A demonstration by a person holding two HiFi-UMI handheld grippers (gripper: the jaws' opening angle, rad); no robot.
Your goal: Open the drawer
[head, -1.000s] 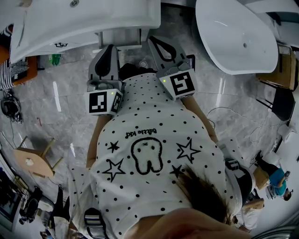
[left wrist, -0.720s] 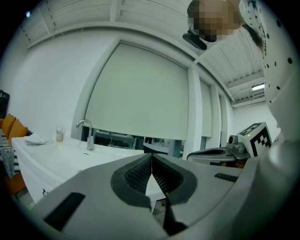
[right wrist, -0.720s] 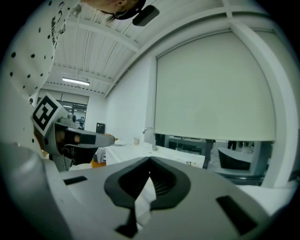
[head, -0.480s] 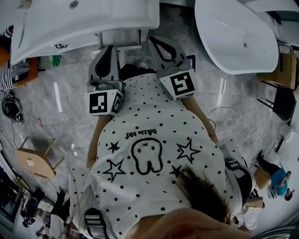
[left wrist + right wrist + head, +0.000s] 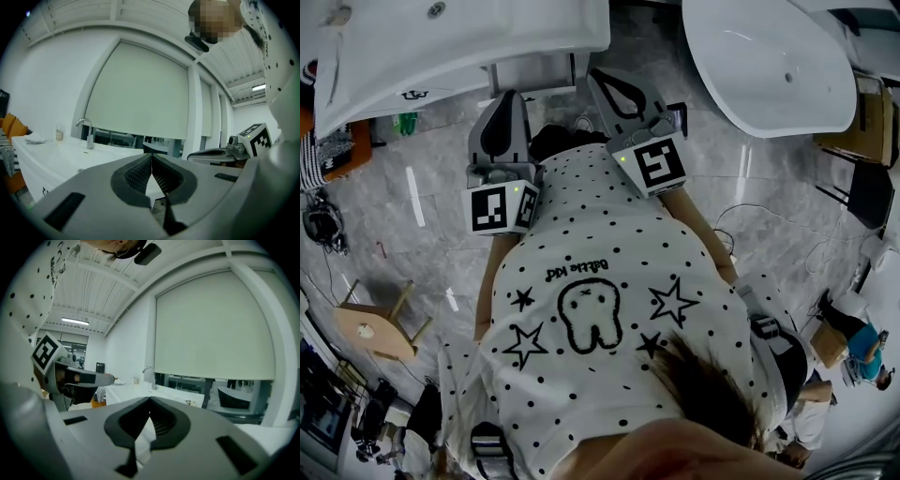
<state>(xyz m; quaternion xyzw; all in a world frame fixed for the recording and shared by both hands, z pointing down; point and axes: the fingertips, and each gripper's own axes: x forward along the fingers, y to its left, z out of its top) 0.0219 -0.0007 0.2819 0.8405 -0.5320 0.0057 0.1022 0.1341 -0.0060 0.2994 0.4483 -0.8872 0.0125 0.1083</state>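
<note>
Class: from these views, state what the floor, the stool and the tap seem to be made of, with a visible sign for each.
Floor: polished stone or stone-look tile; grey veining, light streaks reflected.
Stool: probably pale unpainted wood; tan seat and legs.
Tap: likely chromed metal; bright, shiny curved spout.

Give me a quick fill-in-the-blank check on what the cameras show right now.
1. The left gripper has its jaws ____, with no object between them.
2. The right gripper, jaws together, holds ____.
3. On the white counter in the left gripper view stands a chrome ____.
4. In the head view the wooden stool is at the picture's ____ side.
Missing words: shut; nothing; faucet; left.
</note>
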